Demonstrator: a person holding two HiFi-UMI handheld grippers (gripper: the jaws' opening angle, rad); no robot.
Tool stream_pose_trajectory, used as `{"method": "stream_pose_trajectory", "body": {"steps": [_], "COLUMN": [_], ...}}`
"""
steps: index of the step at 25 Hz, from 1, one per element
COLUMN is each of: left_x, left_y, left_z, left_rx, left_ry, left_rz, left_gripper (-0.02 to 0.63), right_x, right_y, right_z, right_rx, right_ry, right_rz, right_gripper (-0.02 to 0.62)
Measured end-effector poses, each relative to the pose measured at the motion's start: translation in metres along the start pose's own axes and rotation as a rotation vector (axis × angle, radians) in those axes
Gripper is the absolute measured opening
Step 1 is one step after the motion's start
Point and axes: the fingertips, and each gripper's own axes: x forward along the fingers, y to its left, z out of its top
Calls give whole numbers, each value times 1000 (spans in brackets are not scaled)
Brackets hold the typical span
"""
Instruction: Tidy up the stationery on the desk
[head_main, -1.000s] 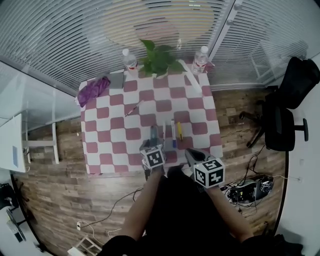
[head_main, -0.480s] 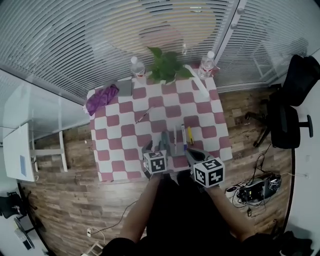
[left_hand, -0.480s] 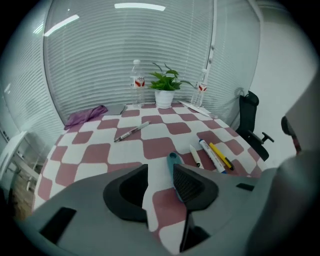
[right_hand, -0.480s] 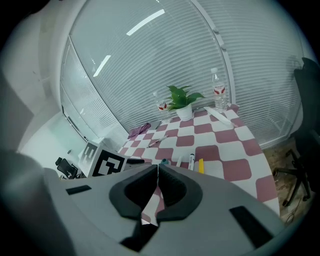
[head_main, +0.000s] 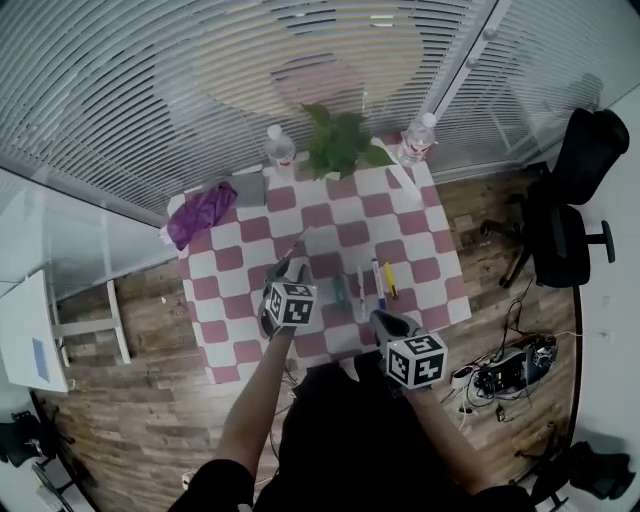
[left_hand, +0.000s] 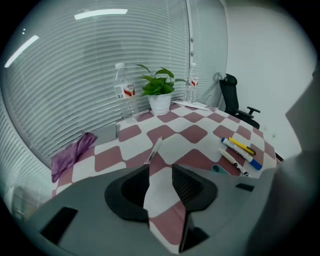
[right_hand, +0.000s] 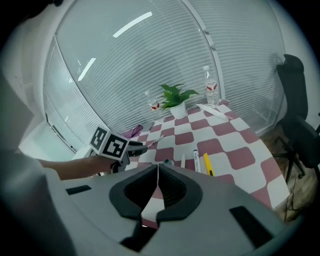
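A lone slim pen (head_main: 293, 248) (left_hand: 153, 150) lies on the pink-and-white checked table (head_main: 330, 215). My left gripper (head_main: 285, 268) (left_hand: 160, 170) hovers just short of it. Its jaws are open and have just been closing a little, with nothing between them. To the right, a white pen (head_main: 362, 290), a blue marker (head_main: 378, 283) and a yellow pen (head_main: 390, 280) lie side by side, with a small teal item (head_main: 345, 293) beside them. My right gripper (head_main: 385, 322) (right_hand: 158, 167) is shut and empty, above the table's near edge.
A purple cloth (head_main: 200, 212) and a grey pad (head_main: 250, 188) lie at the far left. Two water bottles (head_main: 281, 147) (head_main: 418, 135) flank a potted plant (head_main: 340, 140) at the far edge. A black office chair (head_main: 565, 235) stands on the wooden floor at the right.
My left gripper has moved left, away from the row of pens and up to the lone pen, rolling as it went. The right gripper has shifted a little near the table's edge.
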Motion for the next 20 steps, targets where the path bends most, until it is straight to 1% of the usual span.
{"method": "stream_pose_trajectory", "body": {"steps": [3,7,9,11,14,16,20], "left_x": [18,46,55,63,73,76,77], "left_y": [14,22,21,20,17,17,12], "left_z": [8,18,21,22,20,18,17], "left_rx": [95,277,321,338,328,316,308], "left_ry": [10,24,25,39,66,71,61], "left_rz": [-40,-61,-100,-135,-161,-161,-150], "left_gripper": [162,161,161,149,123,119,77], "right_x": [7,13,14,12,9,6,2], "right_y": [6,11,13,12,6,3,-2], "right_z": [-6,-12,-15,-17,-16,-14,-12], "right_rx": [30,47,56,80,101,110,115], "right_ry": [9,14,13,10,7,2,-5], "right_rz": [-36,-82,-102,-121,-149,-156,-153], "right_gripper": [26,26,26,27,26,26,26]}}
